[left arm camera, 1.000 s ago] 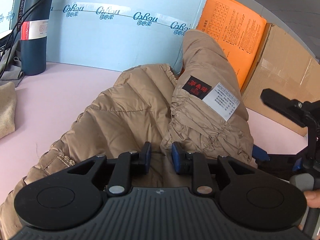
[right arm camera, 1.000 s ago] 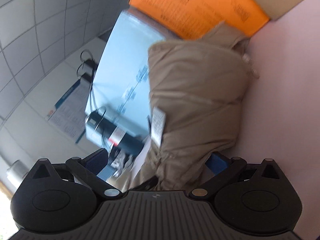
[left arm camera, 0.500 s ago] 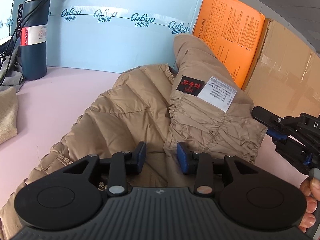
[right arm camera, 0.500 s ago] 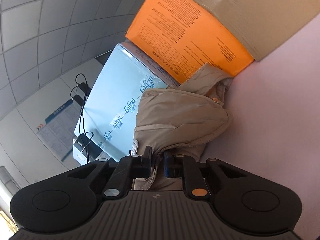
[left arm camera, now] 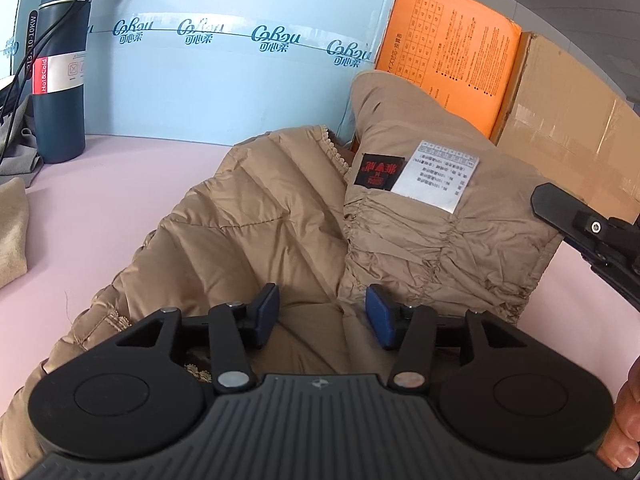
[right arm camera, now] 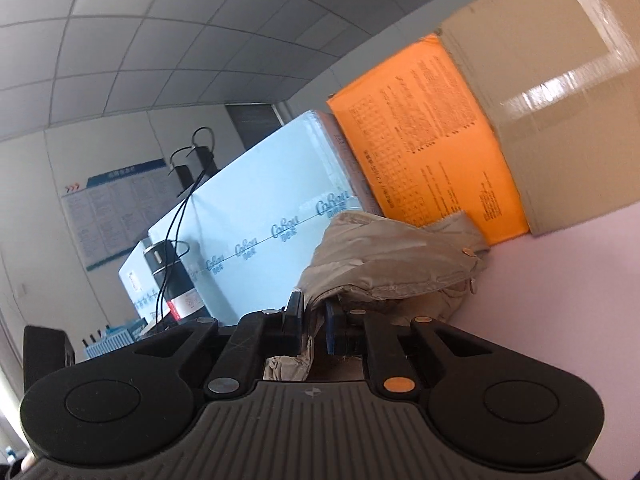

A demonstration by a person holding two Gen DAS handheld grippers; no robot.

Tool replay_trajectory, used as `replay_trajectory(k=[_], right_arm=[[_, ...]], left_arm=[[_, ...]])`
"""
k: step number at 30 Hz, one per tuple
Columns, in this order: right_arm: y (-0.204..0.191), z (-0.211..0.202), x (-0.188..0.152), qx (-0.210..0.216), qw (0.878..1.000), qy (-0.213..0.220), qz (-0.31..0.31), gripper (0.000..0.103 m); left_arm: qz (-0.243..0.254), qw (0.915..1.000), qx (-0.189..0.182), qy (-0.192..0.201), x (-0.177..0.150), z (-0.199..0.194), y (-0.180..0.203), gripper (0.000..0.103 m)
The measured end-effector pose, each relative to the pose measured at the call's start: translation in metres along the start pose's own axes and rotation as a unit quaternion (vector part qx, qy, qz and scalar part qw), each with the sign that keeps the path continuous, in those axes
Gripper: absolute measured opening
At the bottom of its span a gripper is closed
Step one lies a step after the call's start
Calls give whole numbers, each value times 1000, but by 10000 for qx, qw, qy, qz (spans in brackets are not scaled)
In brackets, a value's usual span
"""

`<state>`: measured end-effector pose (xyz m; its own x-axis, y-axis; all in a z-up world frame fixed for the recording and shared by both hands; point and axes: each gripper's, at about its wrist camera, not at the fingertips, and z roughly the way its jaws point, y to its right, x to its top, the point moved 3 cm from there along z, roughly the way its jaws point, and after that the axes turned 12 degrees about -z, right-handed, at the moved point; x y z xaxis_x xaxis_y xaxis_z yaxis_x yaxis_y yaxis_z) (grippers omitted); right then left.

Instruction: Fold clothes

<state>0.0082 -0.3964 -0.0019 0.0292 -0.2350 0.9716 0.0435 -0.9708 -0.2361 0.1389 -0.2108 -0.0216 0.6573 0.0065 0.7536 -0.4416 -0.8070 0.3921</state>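
A tan quilted down jacket (left arm camera: 260,232) lies on the pink table (left arm camera: 92,192). One part is folded over, showing a black-and-red label (left arm camera: 378,172) and a white care tag (left arm camera: 438,180). My left gripper (left arm camera: 322,314) hovers open over the jacket's near part, with nothing between its blue pads. In the left wrist view my right gripper (left arm camera: 592,236) sits at the folded part's right edge. In the right wrist view the right gripper (right arm camera: 314,320) is shut on a bunched edge of the jacket (right arm camera: 392,256), low over the table.
A light blue box (left arm camera: 224,80), an orange box (left arm camera: 452,52) and a cardboard box (left arm camera: 572,128) stand along the back. A dark blue flask (left arm camera: 60,68) with cables stands at the back left. A beige cloth (left arm camera: 12,232) lies at the left edge.
My left gripper's jaws have spread apart. My right gripper closed on the jacket's edge, then swung down toward the table at the right.
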Motion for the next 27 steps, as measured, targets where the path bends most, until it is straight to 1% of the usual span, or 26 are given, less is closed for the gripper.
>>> replay_trajectory(k=[2, 3, 4, 5, 6, 7, 8, 10, 12, 13, 14, 15, 16, 18, 20, 22, 24, 25, 26, 27], right_arm=[[-15, 3, 0, 260, 9987, -125, -417, 18], [-22, 5, 0, 404, 9970, -204, -635, 23], [-29, 7, -1, 531, 9949, -292, -807, 32], [-34, 10, -2, 639, 9929, -390, -921, 37], [-37, 11, -2, 696, 9918, -457, -968, 45], [-36, 12, -2, 688, 9921, -485, -928, 52], [-32, 12, -3, 685, 9932, -501, -801, 56], [-14, 11, -3, 670, 9964, -481, -185, 75], [10, 10, -7, 629, 9953, -410, 613, 83], [25, 8, -11, 603, 9913, -336, 1122, 85], [40, 6, -16, 534, 9848, -252, 1635, 87], [54, 2, -22, 407, 9756, -157, 2152, 90], [66, -2, -26, 326, 9668, -43, 2534, 91], [80, -11, -30, 286, 9547, 230, 2954, 91], [94, -20, -34, 245, 9400, 503, 3366, 91], [108, -29, -38, 204, 9228, 774, 3769, 92], [123, -38, -43, 161, 9031, 1043, 4162, 93], [127, -40, -43, 148, 8991, 1063, 4244, 93], [125, -39, -40, 130, 9050, 896, 4158, 93], [121, -36, -37, 101, 9132, 626, 4025, 93]], left_arm=[[6, 10000, -3, -3, 0, 0, 0, 47], [9, 10000, -5, -4, 0, 0, 0, 47], [10, 10000, -8, -6, 0, 0, 0, 47], [9, 10000, -14, -7, 0, 0, 0, 47], [9, 10000, -19, -8, 0, 0, 0, 48], [9, 10000, -26, -9, 0, 0, 0, 49], [14, 10000, -39, -12, 0, 0, 0, 50], [41, 10000, -75, -26, 0, 0, 1, 56], [71, 9999, -94, -38, 0, 0, 2, 58], [68, 9999, -99, -42, 0, 0, 2, 58], [52, 9999, -106, -44, 0, 0, 1, 58], [40, 9999, -111, -44, 0, 0, 1, 58], [38, 9999, -110, -44, 0, 0, 1, 58], [46, 9999, -101, -41, 0, 0, 2, 58], [46, 9999, -98, -39, 0, 0, 2, 58], [54, 9999, -92, -37, 0, 0, 2, 58], [61, 9999, -93, -39, 0, 0, 2, 59], [58, 9999, -98, -42, 1, 1, 1, 59], [58, 9999, -100, -45, 1, 1, 1, 59], [72, 9999, -96, -49, 1, 1, 1, 60]])
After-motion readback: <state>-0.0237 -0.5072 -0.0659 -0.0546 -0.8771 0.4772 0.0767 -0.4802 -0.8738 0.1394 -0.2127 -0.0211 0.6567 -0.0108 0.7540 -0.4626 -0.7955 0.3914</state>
